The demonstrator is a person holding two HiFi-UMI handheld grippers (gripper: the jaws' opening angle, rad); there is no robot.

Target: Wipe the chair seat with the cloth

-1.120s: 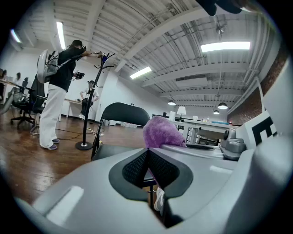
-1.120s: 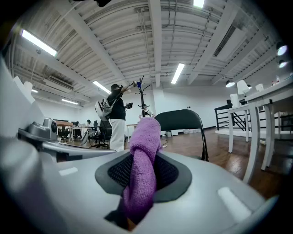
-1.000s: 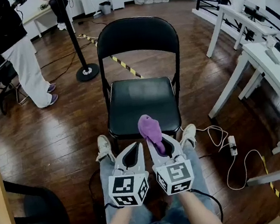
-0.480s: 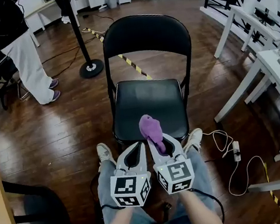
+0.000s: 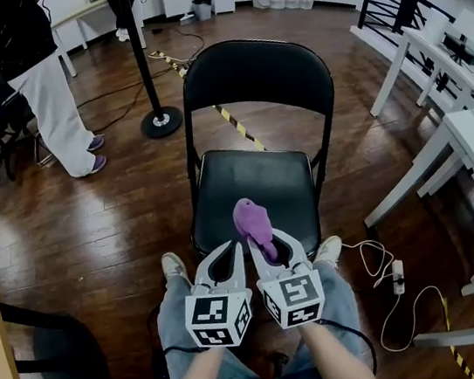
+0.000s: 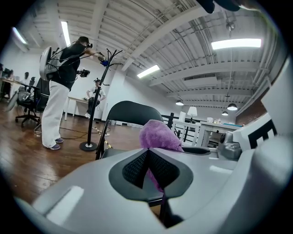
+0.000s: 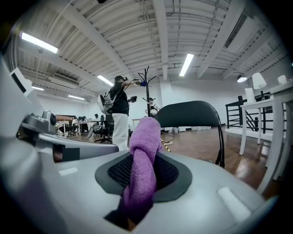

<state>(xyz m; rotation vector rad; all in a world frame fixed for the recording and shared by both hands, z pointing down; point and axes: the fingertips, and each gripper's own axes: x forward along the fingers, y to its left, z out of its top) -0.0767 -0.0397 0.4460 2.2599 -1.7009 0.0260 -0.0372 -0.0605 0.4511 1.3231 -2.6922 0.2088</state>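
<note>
Over the front edge of the chair seat (image 5: 253, 182), as seen in the head view, the cloth (image 5: 253, 220) is held up by the right tongs (image 5: 267, 246). These tongs are clamped on the cloth's lower part, and the rest stands out past the tips as a soft bunched roll. The left tongs (image 5: 227, 254) are carried just beside the right, closed on themselves with nothing between them.

Step in hand, as judged: approach, with the cloth gripped and wiping not yet begun. Contact between cloth and seat cannot be confirmed from any view.

Next move, as judged: the right tongs are to be lowered and tipped forward until the free end is pressed flat on the seat, then drawn across it in strokes.

Cloth noted as purple, fluffy, thick, folded over on itself. The seat is black and smooth, and no dirt can be made out on it.
</note>
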